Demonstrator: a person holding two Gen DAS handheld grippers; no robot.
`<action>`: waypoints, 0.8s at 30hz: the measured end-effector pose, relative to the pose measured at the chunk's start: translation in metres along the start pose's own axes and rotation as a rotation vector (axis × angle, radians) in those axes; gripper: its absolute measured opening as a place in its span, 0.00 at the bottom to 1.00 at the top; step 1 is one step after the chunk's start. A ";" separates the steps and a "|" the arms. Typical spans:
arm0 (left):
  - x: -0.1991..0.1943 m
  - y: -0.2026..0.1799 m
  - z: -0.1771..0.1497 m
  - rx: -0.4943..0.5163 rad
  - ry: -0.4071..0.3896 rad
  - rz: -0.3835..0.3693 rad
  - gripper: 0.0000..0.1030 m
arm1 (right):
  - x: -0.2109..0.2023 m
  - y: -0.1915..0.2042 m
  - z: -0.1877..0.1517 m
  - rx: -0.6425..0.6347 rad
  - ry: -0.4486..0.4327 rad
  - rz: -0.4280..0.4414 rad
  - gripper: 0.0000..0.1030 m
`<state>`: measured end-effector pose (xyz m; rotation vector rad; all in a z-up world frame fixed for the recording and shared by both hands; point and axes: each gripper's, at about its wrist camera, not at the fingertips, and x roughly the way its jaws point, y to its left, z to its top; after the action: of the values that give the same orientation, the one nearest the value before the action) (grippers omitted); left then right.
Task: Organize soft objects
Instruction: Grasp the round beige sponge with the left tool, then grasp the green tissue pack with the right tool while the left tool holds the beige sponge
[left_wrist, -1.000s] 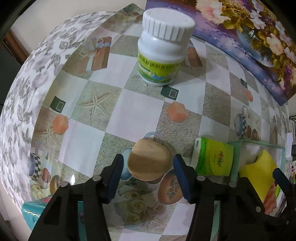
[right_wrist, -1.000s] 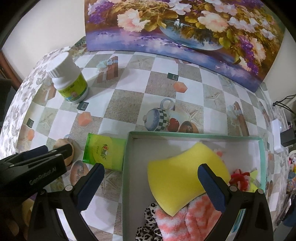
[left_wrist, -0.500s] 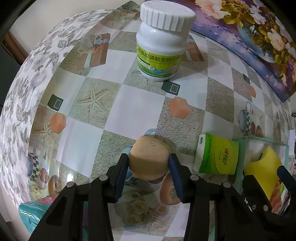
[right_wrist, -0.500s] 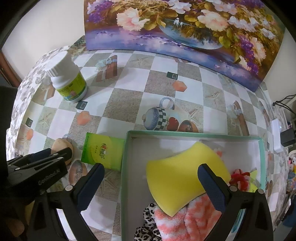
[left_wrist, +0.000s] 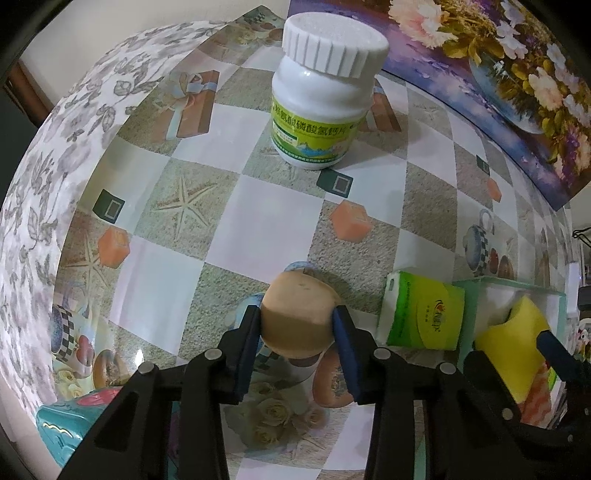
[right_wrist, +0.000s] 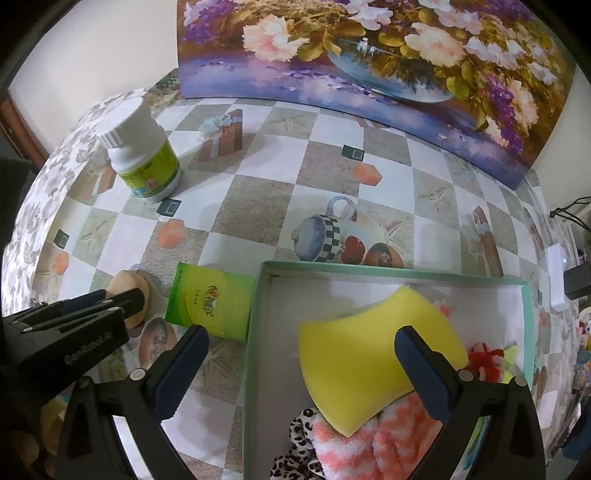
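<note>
L gripper (left_wrist: 298, 323) is closed onto the round tan foam puff (left_wrist: 297, 317), blue pads pressed vs. both sides of it; puff sits low over the glossy checkered-print counter (left_wrist: 251, 225), can't tell if it's touching the surface or just off it. In R wrist view the same puff (right_wrist: 129, 291) shows at far left, partly behind the L gripper's black frame.

R gripper (right_wrist: 301, 363) is spread wide, nothing betw. its fingers; it hangs over the near-left part of the shallow mint-green cardboard box (right_wrist: 399, 275), one finger outside the box's left wall, the other over the contents.

Inside box: wavy-edged yellow foam sponge (right_wrist: 369, 350) lying on top of a pink-and-white fuzzy cloth (right_wrist: 354, 446), w/ a leopard-print fabric piece (right_wrist: 295, 450) at the near edge and a small red yarn tuft (right_wrist: 485, 356) to the right.

Green plastic-wrapped tissue pack (right_wrist: 210, 299) lies flat on counter, just beside box's left wall, betw. box and puff. White plastic pill bottle w/ ribbed cap and green label (left_wrist: 321, 96) stands upright farther back on the left, well apart from the puff. Floral canvas painting (right_wrist: 369, 55) leans along the back edge of the counter.
</note>
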<state>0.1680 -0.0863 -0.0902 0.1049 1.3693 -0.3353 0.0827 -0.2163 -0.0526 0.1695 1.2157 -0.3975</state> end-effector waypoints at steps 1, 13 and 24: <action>-0.001 0.001 0.001 -0.001 -0.002 -0.003 0.40 | 0.000 0.000 0.000 -0.001 0.001 -0.001 0.99; -0.021 0.015 0.008 -0.036 -0.034 -0.018 0.40 | 0.002 0.023 0.002 -0.097 -0.017 -0.017 0.99; -0.048 0.037 0.009 -0.079 -0.079 -0.038 0.40 | 0.022 0.050 0.007 -0.229 -0.068 -0.138 0.99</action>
<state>0.1801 -0.0454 -0.0462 0.0005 1.3060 -0.3140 0.1139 -0.1774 -0.0748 -0.1243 1.2000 -0.3773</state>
